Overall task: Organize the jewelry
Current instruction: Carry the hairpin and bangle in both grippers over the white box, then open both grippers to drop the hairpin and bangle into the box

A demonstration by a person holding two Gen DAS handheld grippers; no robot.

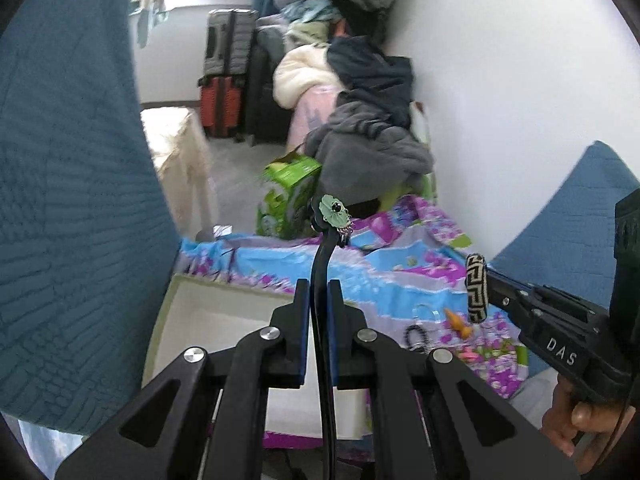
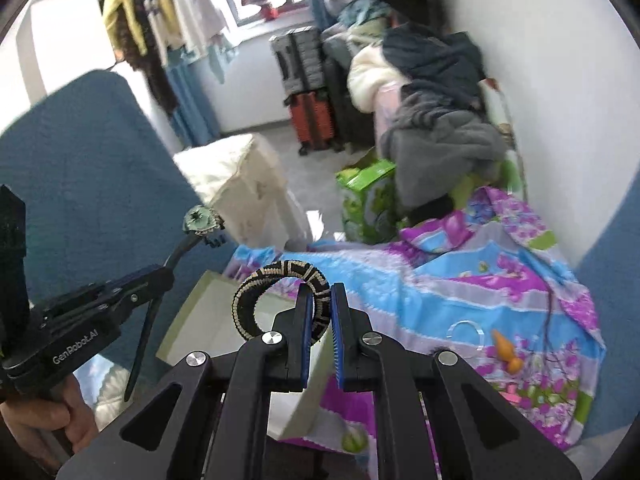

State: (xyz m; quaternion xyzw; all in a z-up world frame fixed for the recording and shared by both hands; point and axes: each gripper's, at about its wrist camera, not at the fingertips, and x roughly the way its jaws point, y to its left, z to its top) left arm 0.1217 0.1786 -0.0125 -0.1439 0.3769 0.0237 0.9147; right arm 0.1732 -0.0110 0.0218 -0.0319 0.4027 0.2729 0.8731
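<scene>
— What does each claw hold above the white box (image 1: 224, 320)?
— The left claw (image 1: 319, 300) is clenched on a black headband (image 1: 322, 256); right of it, the right claw (image 2: 321, 304) grips a patterned bangle (image 2: 256, 292).

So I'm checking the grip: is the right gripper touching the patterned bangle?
Touching. The right wrist view shows the right gripper with both blue pads pressed on the bangle, which is lifted above the box.
</scene>
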